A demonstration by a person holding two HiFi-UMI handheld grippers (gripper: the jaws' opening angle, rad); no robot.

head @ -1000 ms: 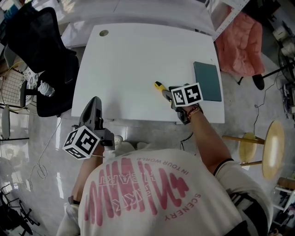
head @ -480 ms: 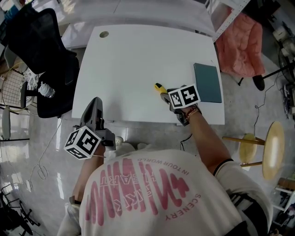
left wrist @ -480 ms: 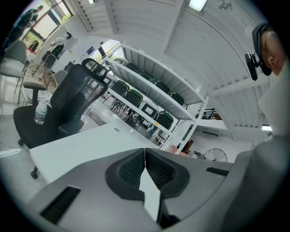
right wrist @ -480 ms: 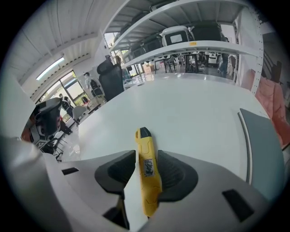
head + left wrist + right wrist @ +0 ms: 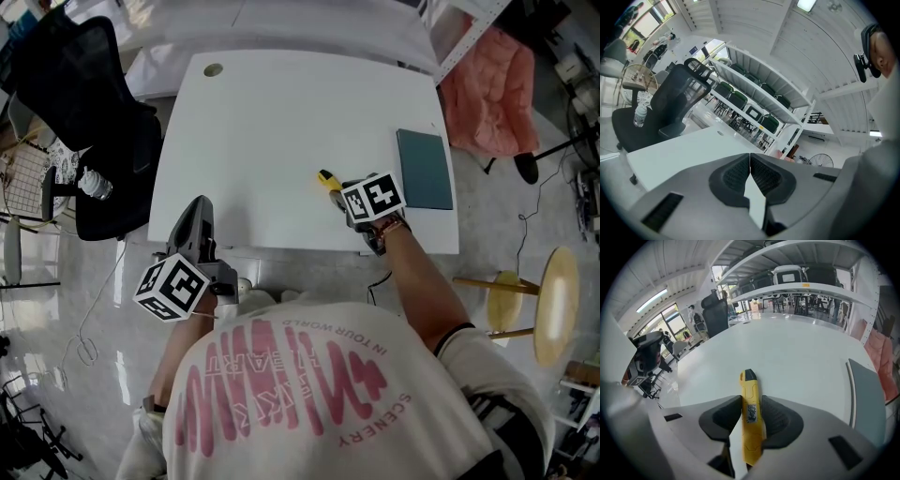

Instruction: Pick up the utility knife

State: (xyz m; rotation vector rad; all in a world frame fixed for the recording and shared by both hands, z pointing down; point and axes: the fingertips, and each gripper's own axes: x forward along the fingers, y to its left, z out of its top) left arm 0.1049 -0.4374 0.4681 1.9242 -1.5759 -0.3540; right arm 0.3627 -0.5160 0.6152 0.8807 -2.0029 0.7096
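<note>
The yellow utility knife [image 5: 751,423] with a black tip lies on the white table [image 5: 281,112], near its front right part, pointing away from me. My right gripper [image 5: 337,190] points steeply down over it. In the right gripper view the knife's body runs between the two pads [image 5: 780,420], which are closing and touch both of its sides. In the head view only the knife's tip end [image 5: 326,177] shows beyond the gripper. My left gripper [image 5: 199,208] hovers at the table's front left edge, shut, with nothing between its pads [image 5: 733,176].
A dark teal notebook [image 5: 424,167] lies at the table's right edge, close to the right gripper. A black office chair [image 5: 75,94] stands to the left of the table, a pink cloth [image 5: 487,94] and a wooden stool [image 5: 553,300] to the right.
The right gripper has shifted slightly and rolled a little over the knife. The left gripper has stayed where it was.
</note>
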